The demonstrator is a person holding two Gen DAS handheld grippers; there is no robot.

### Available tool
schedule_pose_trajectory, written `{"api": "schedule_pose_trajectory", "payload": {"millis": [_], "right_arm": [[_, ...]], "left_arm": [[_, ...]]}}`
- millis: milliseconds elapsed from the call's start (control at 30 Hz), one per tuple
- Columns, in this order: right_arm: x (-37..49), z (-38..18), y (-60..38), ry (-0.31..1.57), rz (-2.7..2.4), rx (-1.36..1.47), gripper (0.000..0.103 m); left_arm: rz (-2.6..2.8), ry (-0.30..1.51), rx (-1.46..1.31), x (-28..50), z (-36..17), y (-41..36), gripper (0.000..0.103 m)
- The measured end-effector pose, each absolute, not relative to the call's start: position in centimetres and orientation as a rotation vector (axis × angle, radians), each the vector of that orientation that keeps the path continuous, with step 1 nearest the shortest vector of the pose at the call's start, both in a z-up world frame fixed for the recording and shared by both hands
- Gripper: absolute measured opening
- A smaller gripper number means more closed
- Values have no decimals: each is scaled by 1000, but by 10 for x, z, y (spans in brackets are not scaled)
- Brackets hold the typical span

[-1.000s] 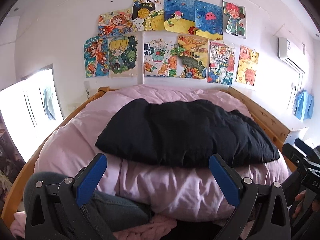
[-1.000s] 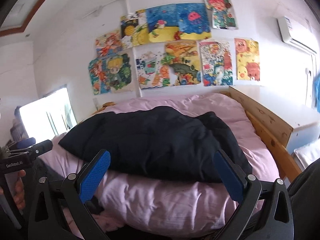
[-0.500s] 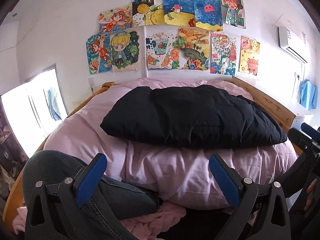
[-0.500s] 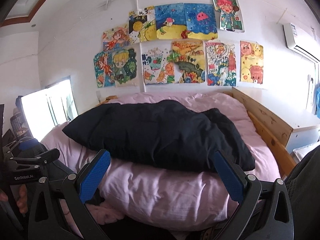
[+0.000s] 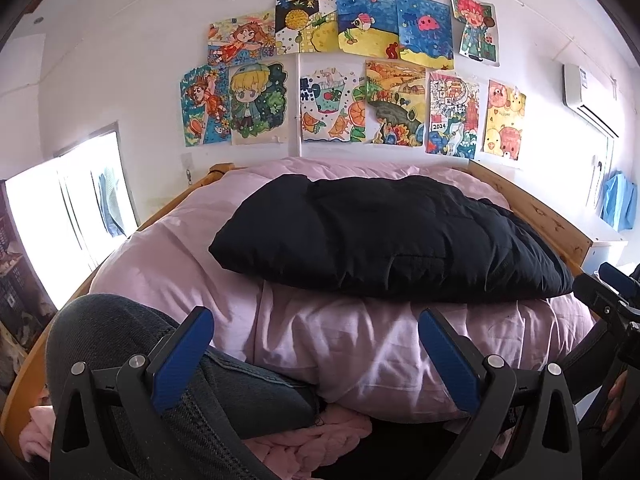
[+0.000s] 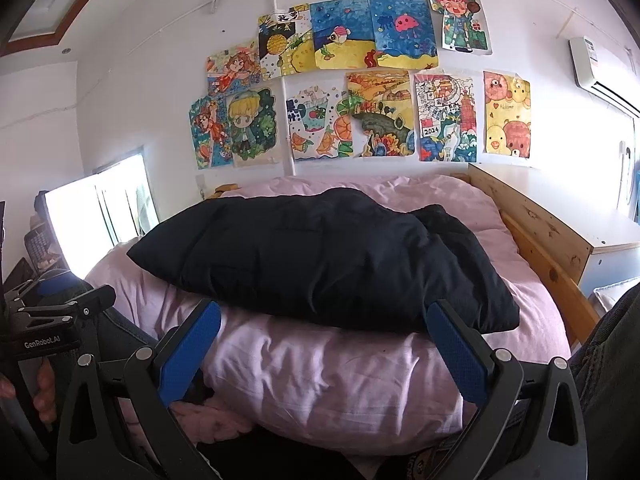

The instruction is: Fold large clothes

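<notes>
Black padded garment point(image 5: 384, 240), puffy and quilted, lies in a bundle across a mounded pink duvet point(image 5: 360, 344) on a wooden-framed bed point(image 5: 536, 216); it looks soft, bulky, light and probably slippery, best pinched at a near edge or corner; left gripper point(image 5: 316, 356) and right gripper point(image 6: 320, 352) hover short of it, jaws spread wide, holding nothing.

"GenRobot.AI" in white on the black body of the left hand-held gripper point(image 6: 48, 312), left edge of right wrist view. "2024" on a drawing point(image 6: 445, 117), upper right, both views. Other characters on the drawings unreadable.
</notes>
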State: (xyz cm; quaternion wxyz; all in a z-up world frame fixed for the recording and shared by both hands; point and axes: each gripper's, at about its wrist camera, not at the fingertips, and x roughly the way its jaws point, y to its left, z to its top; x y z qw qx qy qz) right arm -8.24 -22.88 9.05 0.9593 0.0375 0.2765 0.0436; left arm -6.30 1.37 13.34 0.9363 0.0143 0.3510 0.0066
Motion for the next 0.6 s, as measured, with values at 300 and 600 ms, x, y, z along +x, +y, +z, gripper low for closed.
{"api": "schedule_pose_trajectory", "payload": {"millis": [300,600], "right_arm": [[-82,90,-228,561,87,79,102],[-81,92,-228,561,85,85,102]], "left_arm": [[18,700,46,-64,136,11,103],[18,697,48,-65,136,10,103]]}}
